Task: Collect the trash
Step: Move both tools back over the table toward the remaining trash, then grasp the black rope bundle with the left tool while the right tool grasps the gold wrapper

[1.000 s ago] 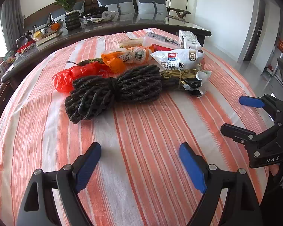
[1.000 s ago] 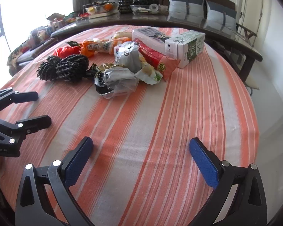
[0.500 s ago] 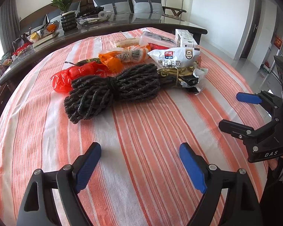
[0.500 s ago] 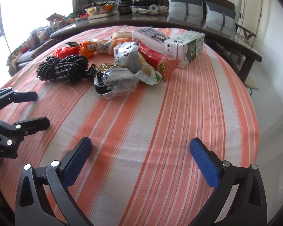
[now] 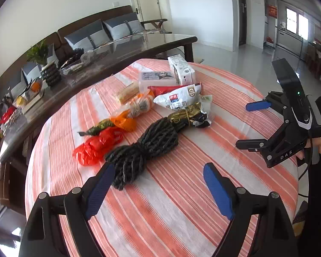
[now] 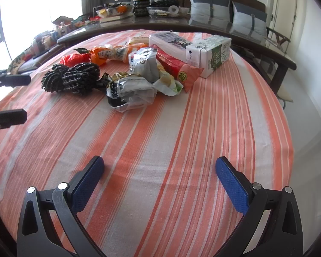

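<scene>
A: From the left wrist view, the left gripper [image 5: 158, 184] hangs with its blue-padded jaws spread wide and nothing between them, low over the round table under its orange-and-white striped cloth [image 5: 182, 203]. Its left pad sits just beside the near end of the dark twisted bundle of black rope-like cord [image 5: 145, 147]. Beyond that lie the crumpled red plastic bag [image 5: 96, 147], the orange printed wrapper [image 5: 134, 107], the white snack pouch with a red logo [image 5: 177, 100] and the white milk carton lying on its side [image 5: 180, 70]

B: And the other claw?

A: The right gripper [image 5: 252, 126] shows at the right edge, held in a hand, jaws also released, well apart from the pile

B: How would the cord handle?

A: Soft and bulky, I'd judge, light but floppy; pinching the knotted middle looks safer than a loose end

B: Now the right wrist view?

A: The right gripper [image 6: 160, 171] is spread and empty over bare cloth, the trash heap well ahead. Nearest is the crumpled silver-and-gold foil wrapper [image 6: 130, 90], touching the cord bundle [image 6: 71, 79]. It is probably thin, slick and springy, so a bite across the bunched part should hold. The carton [image 6: 209, 55] looks stiff; grip its narrow sides
</scene>
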### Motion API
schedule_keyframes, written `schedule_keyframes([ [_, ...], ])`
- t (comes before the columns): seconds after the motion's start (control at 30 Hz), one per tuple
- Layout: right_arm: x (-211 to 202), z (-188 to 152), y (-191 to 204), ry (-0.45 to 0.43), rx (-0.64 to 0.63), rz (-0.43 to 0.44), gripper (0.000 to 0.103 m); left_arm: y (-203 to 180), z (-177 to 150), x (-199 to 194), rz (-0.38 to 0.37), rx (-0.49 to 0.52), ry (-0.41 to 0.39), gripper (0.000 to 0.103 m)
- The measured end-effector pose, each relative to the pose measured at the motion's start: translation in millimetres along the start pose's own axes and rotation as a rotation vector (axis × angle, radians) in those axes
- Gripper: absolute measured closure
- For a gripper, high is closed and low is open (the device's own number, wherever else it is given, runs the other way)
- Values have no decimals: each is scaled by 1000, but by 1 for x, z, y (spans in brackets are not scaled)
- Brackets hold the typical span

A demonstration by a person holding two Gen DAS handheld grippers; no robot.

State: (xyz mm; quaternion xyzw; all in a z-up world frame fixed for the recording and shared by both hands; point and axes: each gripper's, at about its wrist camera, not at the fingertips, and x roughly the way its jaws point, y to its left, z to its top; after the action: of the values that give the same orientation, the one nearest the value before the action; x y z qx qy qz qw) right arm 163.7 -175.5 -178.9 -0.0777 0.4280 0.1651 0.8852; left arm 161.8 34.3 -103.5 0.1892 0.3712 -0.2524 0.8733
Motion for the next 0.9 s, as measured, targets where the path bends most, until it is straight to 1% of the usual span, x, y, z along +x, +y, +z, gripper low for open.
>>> schedule_keyframes([
  [0.13, 0, 0, 0, -1, 0, 1, 0, 17, 25, 18, -92, 60, 4, 16],
  [0.2, 0, 0, 0, -1, 0, 1, 0, 23, 31, 32, -118, 86, 21, 16],
  [0.27, 0, 0, 0, -1, 0, 1, 0, 26, 33, 48, -132, 123, 57, 16],
  [0.37, 0, 0, 0, -2, 0, 1, 1, 29, 27, 69, -150, 174, 118, 16],
  [0.43, 1, 1, 0, -1, 0, 1, 1, 31, 23, 76, -173, 175, 145, 16],
  [0.6, -2, 2, -2, -2, -1, 5, 1, 34, 12, 71, -230, 141, 132, 18],
  [0.67, -3, 3, -4, -6, 5, 12, 1, 33, 10, 67, -230, 124, 122, 38],
  [0.7, -3, 3, -5, -11, 13, 17, 1, 34, 9, 68, -232, 104, 132, 54],
  [0.77, -5, 3, -8, -19, 35, 36, 1, 36, 5, 66, -207, 53, 129, 57],
  [0.9, -4, 17, -11, -6, 76, 173, 2, 34, -3, 52, -154, -86, 126, 59],
])
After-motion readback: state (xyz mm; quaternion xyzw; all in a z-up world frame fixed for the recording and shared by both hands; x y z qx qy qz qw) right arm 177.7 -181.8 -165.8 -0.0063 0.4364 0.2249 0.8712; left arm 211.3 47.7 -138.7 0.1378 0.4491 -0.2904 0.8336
